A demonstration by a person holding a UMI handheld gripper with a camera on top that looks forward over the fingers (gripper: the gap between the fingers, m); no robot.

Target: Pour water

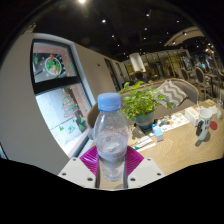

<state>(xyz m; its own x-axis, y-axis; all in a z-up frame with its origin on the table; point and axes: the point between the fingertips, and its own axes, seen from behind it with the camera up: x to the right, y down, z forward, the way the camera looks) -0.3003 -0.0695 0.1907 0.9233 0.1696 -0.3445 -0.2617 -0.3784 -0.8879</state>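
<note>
We have the water bottle (111, 135) between the two fingers of the gripper (112, 165), and both pink pads (92, 158) press on its sides, so the tongs are pinching it. The bottle stands straight up, with its blue cap (109, 101) still on. A green plant (143, 101) sits on the table (185, 148), far and to the right. We should hold tight and tip slowly so the bottle does not slip.
</note>
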